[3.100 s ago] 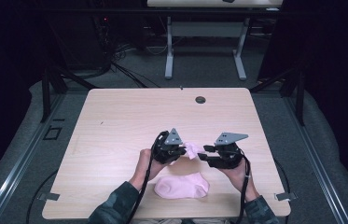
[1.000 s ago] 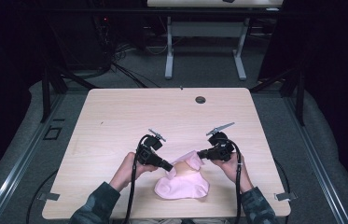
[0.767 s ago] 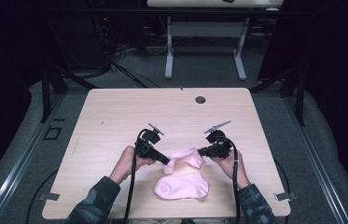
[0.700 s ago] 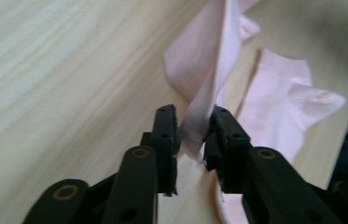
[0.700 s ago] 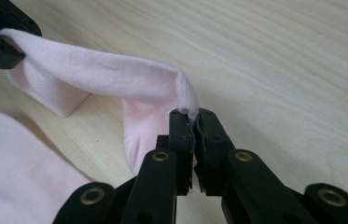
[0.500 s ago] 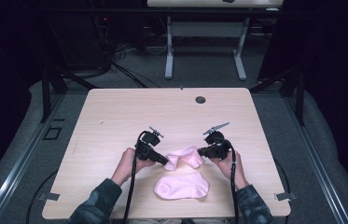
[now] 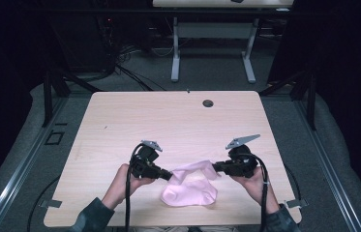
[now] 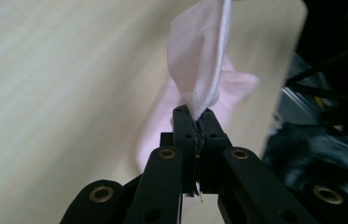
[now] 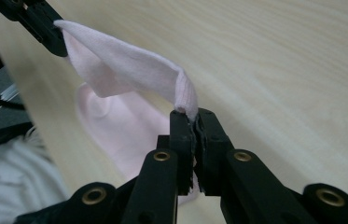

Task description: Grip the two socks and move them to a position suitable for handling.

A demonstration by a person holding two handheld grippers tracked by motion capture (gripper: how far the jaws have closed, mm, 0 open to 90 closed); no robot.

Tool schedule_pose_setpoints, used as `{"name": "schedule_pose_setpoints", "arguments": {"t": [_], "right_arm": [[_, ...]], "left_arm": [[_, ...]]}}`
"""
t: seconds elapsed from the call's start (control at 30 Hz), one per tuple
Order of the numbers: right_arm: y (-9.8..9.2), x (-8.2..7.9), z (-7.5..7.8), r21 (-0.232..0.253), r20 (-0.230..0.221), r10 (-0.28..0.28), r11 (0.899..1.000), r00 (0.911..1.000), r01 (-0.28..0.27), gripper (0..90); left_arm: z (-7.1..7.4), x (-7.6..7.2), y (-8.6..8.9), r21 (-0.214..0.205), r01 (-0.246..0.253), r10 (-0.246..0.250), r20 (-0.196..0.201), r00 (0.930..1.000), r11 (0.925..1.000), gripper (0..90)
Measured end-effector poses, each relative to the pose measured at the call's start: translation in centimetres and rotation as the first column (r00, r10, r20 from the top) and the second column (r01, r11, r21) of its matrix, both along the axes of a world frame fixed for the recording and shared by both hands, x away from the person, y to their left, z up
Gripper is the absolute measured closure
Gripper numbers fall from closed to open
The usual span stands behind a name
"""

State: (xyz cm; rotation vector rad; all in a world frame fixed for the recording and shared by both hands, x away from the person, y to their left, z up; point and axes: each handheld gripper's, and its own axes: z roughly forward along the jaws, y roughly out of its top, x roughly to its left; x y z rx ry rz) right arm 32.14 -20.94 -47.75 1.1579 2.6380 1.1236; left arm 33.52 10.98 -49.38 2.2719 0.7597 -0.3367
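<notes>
Work surface: a pale wood-grain table (image 7: 178,121) with a smooth laminate face, rounded corners and a small dark round grommet (image 7: 208,103) near its far edge. Grey carpeted floor surrounds it, and a white-legged stand (image 7: 212,53) sits well beyond the far edge.

Item under handling: a pink sock (image 7: 191,186), soft knitted fabric with a fine ribbed weave visible at its edge in the right gripper view (image 9: 129,70). Its lower body lies limp and flattened on the table near the front edge, between the two hands; its upper part is lifted and stretched into a taut band running left to right.

Left gripper (image 7: 167,175): black, hard-edged jaws with brass-coloured pivot pins, held in the person's left hand (image 7: 122,181). The jaws have just been closing and now stand clenched on the sock's left end; in the left gripper view (image 8: 198,122) a gathered fold of fabric (image 8: 199,56) rises straight out of the closed tips.

Right gripper (image 7: 215,167): same construction, carrying a grey three-cornered plate (image 7: 242,141) on top, held in the right hand (image 7: 255,182). Its jaws are clamped on the sock's right end; in the right gripper view (image 9: 195,119) the cloth's rolled edge is pinched at the tips and spans up and to the left to the other gripper (image 9: 45,29).

Relative position: the sock hangs between both sets of tips, its pinched ends off the table, its remainder just near of them resting on the wood.
</notes>
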Motion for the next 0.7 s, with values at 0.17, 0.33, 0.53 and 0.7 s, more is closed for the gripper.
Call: {"name": "schedule_pose_setpoints", "arguments": {"t": [0.17,0.33,0.53,0.7], "right_arm": [[0.1,-2.6,0.4,-0.001,-0.082,0.067,0.998,0.9943,-0.068,86.4],[0.3,-2.0,-1.8,0.003,-0.157,0.076,0.997,0.9847,-0.076,86.1],[0.9,0.8,-5.7,-0.075,-0.161,-0.015,0.997,0.9868,0.003,81.3],[0.0,1.6,-7.2,0.047,-0.197,-0.001,0.999,0.9803,0.011,67.3]], "left_arm": [[-0.7,-1.8,0.8,-0.018,0.033,-0.034,-0.08,0.9962,0.9993,88.8],[-2.7,-1.0,1.4,-0.006,-0.013,0.012,-0.122,0.9925,0.9999,88.6],[-4.6,1.0,1.1,0.08,-0.1,0.107,-0.086,0.9905,0.9917,87.8],[-5.5,1.3,1.1,0.074,-0.124,0.131,-0.096,0.9867,0.9895,84.6]]}}
